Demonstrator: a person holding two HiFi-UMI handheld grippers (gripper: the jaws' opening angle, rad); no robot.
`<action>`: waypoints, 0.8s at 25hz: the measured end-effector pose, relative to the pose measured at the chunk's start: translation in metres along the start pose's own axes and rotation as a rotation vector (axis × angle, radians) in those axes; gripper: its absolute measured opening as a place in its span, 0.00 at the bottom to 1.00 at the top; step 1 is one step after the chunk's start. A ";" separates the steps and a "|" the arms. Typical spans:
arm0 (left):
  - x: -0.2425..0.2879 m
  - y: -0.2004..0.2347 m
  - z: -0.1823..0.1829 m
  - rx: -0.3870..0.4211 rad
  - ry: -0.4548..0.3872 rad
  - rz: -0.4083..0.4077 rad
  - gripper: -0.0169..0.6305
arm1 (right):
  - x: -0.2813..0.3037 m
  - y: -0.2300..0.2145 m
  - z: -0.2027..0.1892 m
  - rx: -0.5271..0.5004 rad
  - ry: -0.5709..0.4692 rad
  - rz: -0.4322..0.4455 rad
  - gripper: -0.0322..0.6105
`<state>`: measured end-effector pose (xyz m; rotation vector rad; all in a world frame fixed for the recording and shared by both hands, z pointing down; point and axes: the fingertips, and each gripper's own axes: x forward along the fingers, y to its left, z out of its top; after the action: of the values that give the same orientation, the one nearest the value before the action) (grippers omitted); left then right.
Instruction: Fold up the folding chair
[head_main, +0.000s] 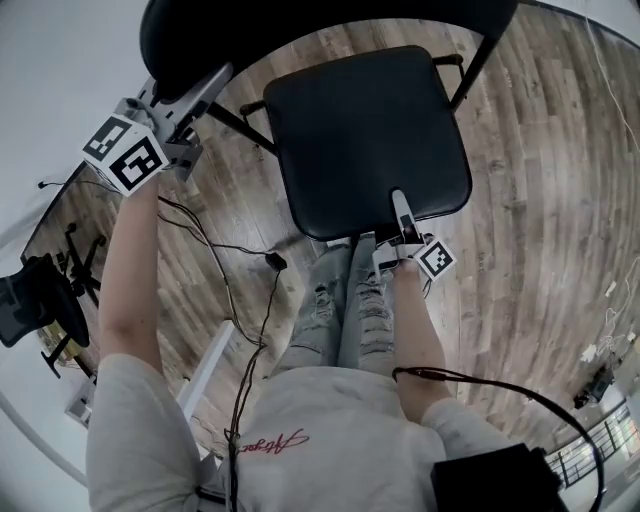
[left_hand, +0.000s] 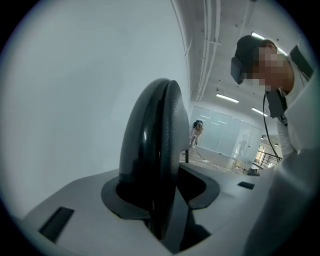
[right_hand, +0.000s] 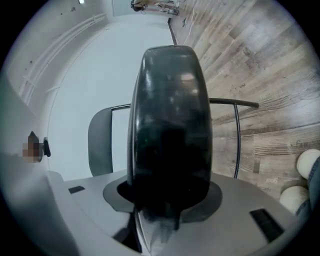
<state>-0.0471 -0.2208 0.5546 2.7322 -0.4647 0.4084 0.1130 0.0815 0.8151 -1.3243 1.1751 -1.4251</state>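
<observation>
The folding chair (head_main: 440, 80) stands unfolded on the wooden floor (head_main: 540, 150), its black seat (head_main: 370, 130) level and directly in front of the person's knees (head_main: 345, 300). The right gripper (head_main: 400, 200) pinches the seat's front edge, the padded rim wedged between its jaws. Beyond the seat's far left corner, the left gripper (head_main: 212, 80) is raised and clamped on the edge of the dark backrest (head_main: 300, 30).

T-shirt (head_main: 330, 415): white, red script | jeans (head_main: 345, 305): pale, ripped | left gripper (head_main: 218, 75): grey, marker cube
</observation>
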 end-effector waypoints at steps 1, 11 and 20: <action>-0.001 -0.004 0.007 0.025 0.007 0.001 0.33 | 0.007 0.017 0.004 -0.007 0.002 -0.010 0.35; 0.008 0.021 0.051 0.137 0.099 0.052 0.36 | 0.082 0.122 0.037 -0.020 0.037 -0.103 0.25; 0.040 0.048 0.127 0.201 0.259 -0.177 0.29 | 0.106 0.133 0.033 0.014 0.063 -0.142 0.25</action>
<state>-0.0003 -0.3215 0.4671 2.8236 -0.1176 0.7857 0.1347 -0.0519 0.7071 -1.3853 1.1280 -1.5839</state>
